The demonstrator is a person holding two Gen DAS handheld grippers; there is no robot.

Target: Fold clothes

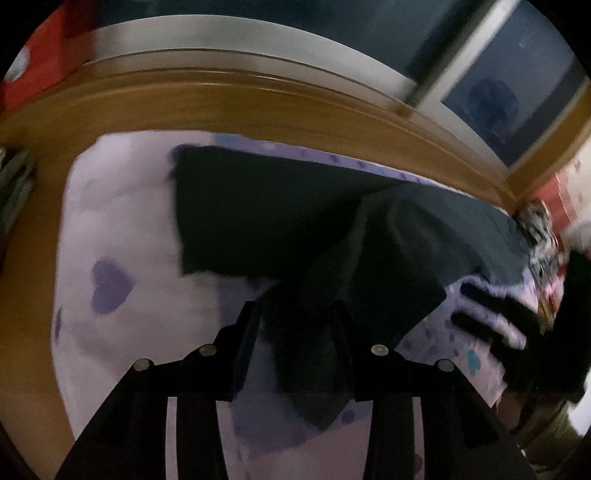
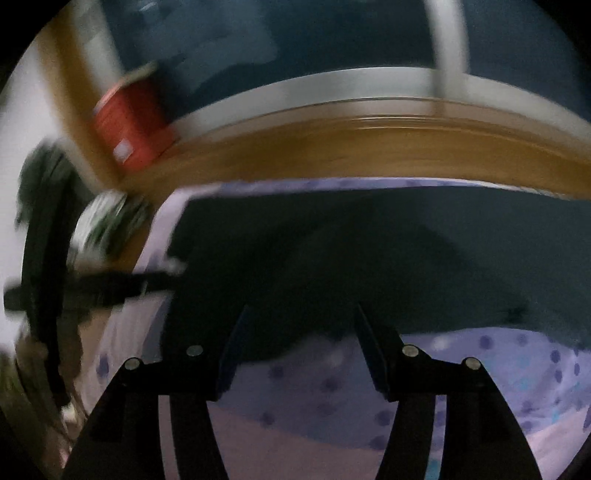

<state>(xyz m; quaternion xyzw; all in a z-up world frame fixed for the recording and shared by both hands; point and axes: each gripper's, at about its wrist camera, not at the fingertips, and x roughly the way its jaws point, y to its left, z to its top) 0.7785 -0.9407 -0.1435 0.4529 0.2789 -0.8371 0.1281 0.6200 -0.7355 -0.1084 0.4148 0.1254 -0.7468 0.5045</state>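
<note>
We see left gripper (image 1: 295, 325) jaws pinching dark garment (image 1: 266, 210) corner | right gripper (image 2: 301, 325) jaws spread, empty | heart-print sheet (image 1: 122, 229) beneath

A pale lilac sheet (image 1: 122, 236) printed with purple hearts covers the bed, and in the right wrist view its pattern (image 2: 332, 387) reads as small purple spots with a few turquoise ones. A wooden ledge (image 1: 221, 103) curves along the far side of the sheet, touching its edge. Above the ledge runs a pale window frame (image 1: 207, 33) with dark glass (image 2: 295, 40) behind it. A red box (image 2: 127, 125) with a white label stands on the ledge at the corner. A black-and-white patterned item (image 1: 541, 240) lies blurred at the sheet's right end, near something red (image 1: 554, 192).
</note>
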